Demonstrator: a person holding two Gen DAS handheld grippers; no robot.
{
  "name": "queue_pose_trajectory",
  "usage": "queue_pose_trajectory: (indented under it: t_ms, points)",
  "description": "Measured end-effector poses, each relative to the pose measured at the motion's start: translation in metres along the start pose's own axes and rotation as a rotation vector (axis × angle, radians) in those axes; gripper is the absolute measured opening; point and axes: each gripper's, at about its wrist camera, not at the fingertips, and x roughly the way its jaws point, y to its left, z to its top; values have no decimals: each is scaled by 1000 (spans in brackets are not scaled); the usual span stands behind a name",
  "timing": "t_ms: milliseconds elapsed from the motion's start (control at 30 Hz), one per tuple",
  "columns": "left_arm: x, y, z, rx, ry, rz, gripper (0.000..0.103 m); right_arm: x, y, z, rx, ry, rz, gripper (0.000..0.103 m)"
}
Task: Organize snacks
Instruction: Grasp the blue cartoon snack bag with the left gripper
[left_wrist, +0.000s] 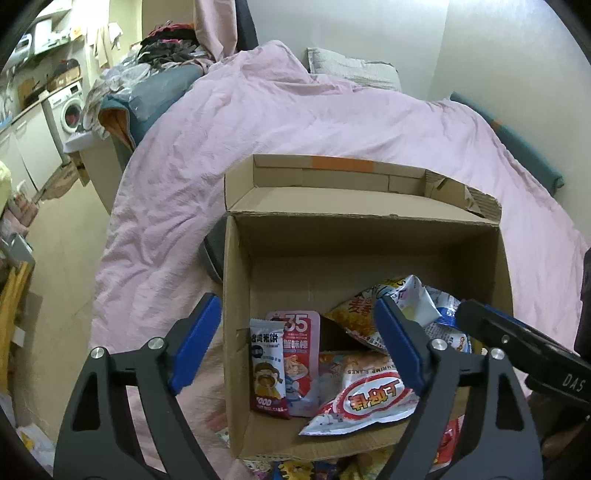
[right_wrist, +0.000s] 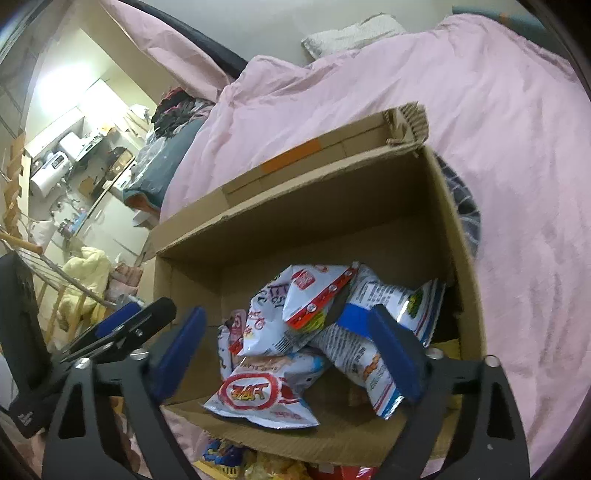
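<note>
Snack packets, a white shrimp-flake bag with a red oval label (left_wrist: 364, 402) among them, lie heaped in the open brown cardboard box (left_wrist: 236, 295) on the pink-quilted bed (left_wrist: 295, 122); my left tongs (left_wrist: 295, 347) and right tongs (right_wrist: 291, 354) both stand apart, holding nothing

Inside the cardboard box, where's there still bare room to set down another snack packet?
Free: the box floor along the far wall, behind the pink packet. Crowded: the right side, where the white bags pile up.
</note>
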Motion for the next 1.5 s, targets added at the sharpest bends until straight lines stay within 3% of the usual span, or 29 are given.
queue_pose_trajectory:
  t_ms: [400,433,533,833,1100,1267,1500]
  points:
    - [-23,14,-5,-56,-79,9,83,-17,4,2,-27,-35,-20,99]
    - [-27,16,-5,-67,-94,7,84,-20,6,2,-35,-44,-21,99]
    - [-38,21,-4,-95,-127,-4,102,-30,11,3,-45,-58,0,100]
    - [-56,16,-7,-71,-139,-27,102,-52,22,-13,-77,-39,-64,103]
    - [-75,20,-25,-44,-178,-42,102,-67,29,-28,-84,-97,-112,103]
    - [-81,24,-37,-39,-141,-22,102,-74,25,-40,-66,-86,-117,103]
    - [-80,32,-59,-79,-31,16,102,-90,29,-62,-94,-107,-115,103]
